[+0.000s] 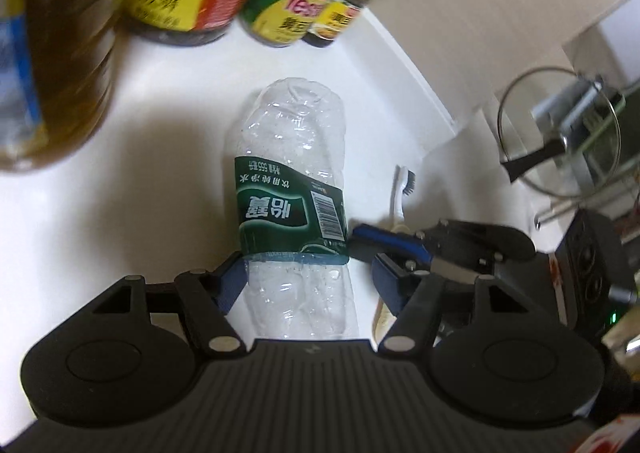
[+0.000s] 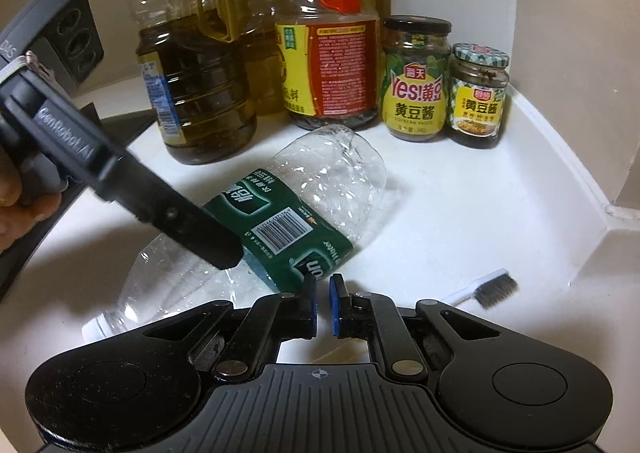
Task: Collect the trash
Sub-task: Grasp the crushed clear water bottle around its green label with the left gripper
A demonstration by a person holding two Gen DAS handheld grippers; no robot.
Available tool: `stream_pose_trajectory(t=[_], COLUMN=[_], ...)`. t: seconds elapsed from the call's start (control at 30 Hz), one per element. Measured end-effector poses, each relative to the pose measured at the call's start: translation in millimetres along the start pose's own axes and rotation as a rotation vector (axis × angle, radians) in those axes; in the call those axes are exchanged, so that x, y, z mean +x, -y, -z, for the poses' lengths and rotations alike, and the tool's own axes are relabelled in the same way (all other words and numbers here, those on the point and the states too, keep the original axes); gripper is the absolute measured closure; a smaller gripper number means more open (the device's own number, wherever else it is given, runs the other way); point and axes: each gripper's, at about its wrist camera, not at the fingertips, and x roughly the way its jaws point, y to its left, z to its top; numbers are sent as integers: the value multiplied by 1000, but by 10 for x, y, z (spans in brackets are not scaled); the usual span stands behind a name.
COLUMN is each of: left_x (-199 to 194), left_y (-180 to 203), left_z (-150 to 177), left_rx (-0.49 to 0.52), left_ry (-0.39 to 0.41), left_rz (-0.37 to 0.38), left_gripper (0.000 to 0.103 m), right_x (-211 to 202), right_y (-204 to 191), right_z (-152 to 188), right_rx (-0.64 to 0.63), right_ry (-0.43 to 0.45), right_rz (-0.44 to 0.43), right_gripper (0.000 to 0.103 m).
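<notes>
Left gripper (image 1: 308, 281), jaws spread astride an empty water bottle (image 1: 292, 189) lying at twelve o'clock on the counter (image 1: 120, 213), pick-up step, squeeze due next; right gripper (image 2: 323, 307) pressed together, empty.

Oil bottle (image 1: 48, 53) blurred and cut off at left; toothbrush (image 1: 400, 193) handle behind the tongs.

The tall jar (image 2: 415, 79) at one o'clock is showing "Yes!" in red letters, and the left gripper (image 2: 224, 249) at nine o'clock is showing "GenRobot.AI".
</notes>
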Motion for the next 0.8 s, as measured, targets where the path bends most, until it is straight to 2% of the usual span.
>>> stream_pose_trajectory(t=[0.1,0.17,0.23,0.3,0.43,0.47,0.53,0.63,0.7,0.73,0.8], left_x=[56,78,74,55,6,0,-14,-59,-100,-119,-147], left_y=[-72,-86,-38,-36,-79,-94,-102,-78,-79,-79,-72], left_z=[27,40,43,48,66,70,86,119,144,150,157], left_rx=[-110,-168,-148,-144,-125,-124,-112,-97,-100,-100,-101], left_ry=[-14,-2,10,17,23,24,34,60,76,82,91], left_rz=[89,109,90,67,18,12,2,-16,-17,-16,-18], left_gripper=[39,39,42,49,75,78,77,78,78,78,78], right_x=[-27,-26,-20,-31,-57,-59,-82,-261,-393,-449,-523], right_y=[-130,-224,-259,-242,-213,-203,-189,-195,-166,-140,-36], right_z=[5,5,5,12,32,32,17,25,55,81,129], right_rx=[-55,-95,-100,-88,-76,-65,-42,0,60,98,202], right_ry=[-10,-11,-12,-15,-18,-19,-22,18,48,60,81], right_rz=[-21,-20,-7,-13,-13,-12,2,47,105,129,170], right_gripper=[94,93,93,93,93,93,93,93,93,89,62])
